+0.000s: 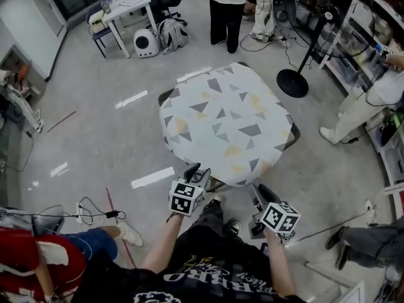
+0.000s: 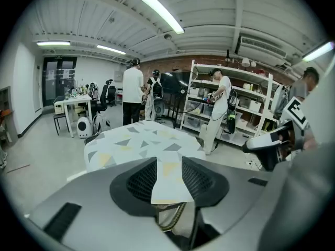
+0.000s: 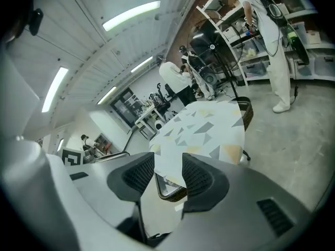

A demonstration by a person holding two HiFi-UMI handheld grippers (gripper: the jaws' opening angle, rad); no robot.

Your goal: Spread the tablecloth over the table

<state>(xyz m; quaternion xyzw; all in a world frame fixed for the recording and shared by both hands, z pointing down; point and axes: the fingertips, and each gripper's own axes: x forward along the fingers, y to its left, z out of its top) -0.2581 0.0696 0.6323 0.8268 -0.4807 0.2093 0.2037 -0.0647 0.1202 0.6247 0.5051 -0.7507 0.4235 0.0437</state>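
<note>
Head view shows your left gripper [image 1: 197, 172] and right gripper [image 1: 261, 192] spread, empty, beside the table [image 1: 292, 136]; its tablecloth [image 1: 227, 122] looks light and limp, so pinch the hem nearest them.

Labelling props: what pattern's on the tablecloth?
The tablecloth is white with grey and yellow triangles; head view shows it best.

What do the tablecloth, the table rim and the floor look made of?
Tablecloth: probably thin matte fabric; printed triangles, edges drape softly.
Table rim: dark woven wicker or rattan-like, weave visible.
Floor: polished concrete or similar; glossy, reflects ceiling lights.
</note>
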